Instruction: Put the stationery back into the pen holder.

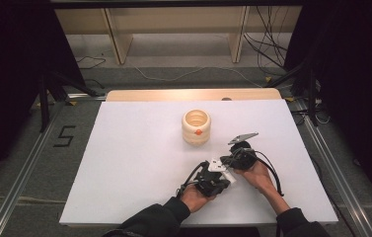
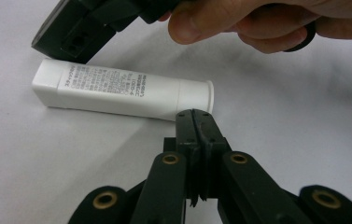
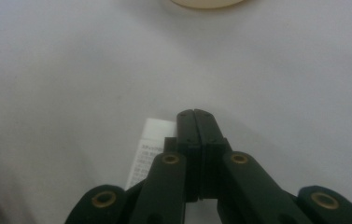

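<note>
Here we see a white plastic tube (image 2: 122,91) with a flat square end and small printed text, lying on its side on the matte white table (image 1: 124,163) between the two hands. The left gripper (image 2: 195,122) has its hard black jaws pressed together, empty, just beside the tube's round cap, and the right gripper (image 3: 195,120) likewise has its jaws together over the tube's flat end. Farther back stands a cream ribbed cup (image 1: 196,127), round and hollow, well apart from both grippers.
</note>
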The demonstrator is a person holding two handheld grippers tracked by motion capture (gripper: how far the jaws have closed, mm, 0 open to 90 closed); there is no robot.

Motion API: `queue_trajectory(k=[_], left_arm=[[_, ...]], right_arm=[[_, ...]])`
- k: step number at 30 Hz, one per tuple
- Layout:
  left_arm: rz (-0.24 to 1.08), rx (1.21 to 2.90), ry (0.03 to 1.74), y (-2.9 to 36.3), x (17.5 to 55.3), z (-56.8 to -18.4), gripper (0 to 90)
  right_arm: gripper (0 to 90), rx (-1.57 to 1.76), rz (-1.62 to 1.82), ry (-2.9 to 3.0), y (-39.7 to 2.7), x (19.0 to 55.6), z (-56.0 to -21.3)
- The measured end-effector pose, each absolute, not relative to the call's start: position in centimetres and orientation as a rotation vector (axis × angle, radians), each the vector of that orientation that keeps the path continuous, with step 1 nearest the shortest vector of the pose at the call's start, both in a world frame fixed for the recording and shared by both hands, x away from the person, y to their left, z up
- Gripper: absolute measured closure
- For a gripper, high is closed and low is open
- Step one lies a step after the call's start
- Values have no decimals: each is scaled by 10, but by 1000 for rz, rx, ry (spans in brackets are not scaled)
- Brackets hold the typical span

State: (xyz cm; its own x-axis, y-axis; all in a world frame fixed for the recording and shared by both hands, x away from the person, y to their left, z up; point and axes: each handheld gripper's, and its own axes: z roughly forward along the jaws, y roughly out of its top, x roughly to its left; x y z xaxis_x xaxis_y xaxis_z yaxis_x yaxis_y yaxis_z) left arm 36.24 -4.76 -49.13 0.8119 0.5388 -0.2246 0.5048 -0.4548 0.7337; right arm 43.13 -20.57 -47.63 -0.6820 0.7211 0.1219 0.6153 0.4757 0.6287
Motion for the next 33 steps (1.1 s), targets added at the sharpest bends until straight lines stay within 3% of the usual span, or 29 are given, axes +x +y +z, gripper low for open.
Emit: queue_trajectory(k=[33], left_arm=[[56, 2116, 765, -52, 360, -493, 891]], right_arm=[[900, 1009, 1063, 2723, -190, 424, -474]])
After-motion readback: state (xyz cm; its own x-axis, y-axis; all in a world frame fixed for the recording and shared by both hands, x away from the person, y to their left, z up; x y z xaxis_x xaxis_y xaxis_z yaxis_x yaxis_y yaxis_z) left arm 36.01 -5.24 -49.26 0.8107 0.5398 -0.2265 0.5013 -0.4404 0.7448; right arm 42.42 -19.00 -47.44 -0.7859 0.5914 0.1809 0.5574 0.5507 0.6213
